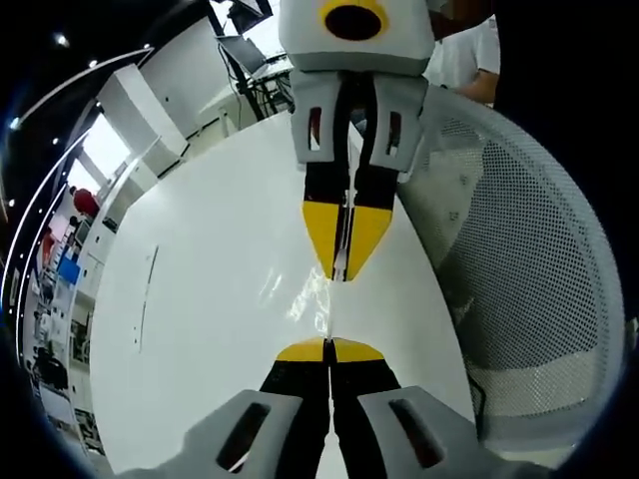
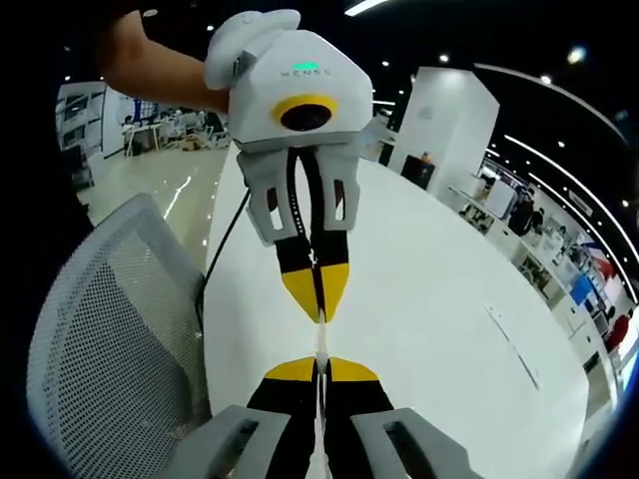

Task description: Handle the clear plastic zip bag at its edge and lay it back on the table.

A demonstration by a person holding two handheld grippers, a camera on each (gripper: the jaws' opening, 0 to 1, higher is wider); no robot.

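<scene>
The clear plastic zip bag (image 1: pixel 318 299) hangs stretched between the two grippers above the white table (image 1: pixel 210 299), showing only as faint glints. In the left gripper view my left gripper (image 1: pixel 329 349) is shut on the bag's near edge. The right gripper (image 1: pixel 345 267) reaches in from the top, jaws closed on the far edge. In the right gripper view my right gripper (image 2: pixel 319 367) is shut on the bag (image 2: pixel 320 337), seen edge-on as a thin line. The left gripper (image 2: pixel 319 304) faces it, tips together on the other edge.
A grey mesh office chair (image 1: pixel 519 269) stands against the table's side, also seen as the chair (image 2: pixel 110 329). A thin strip (image 2: pixel 511 344) lies on the table (image 2: pixel 429 289). A person's arm (image 2: pixel 150 60) holds the left gripper. Desks and shelves fill the room behind.
</scene>
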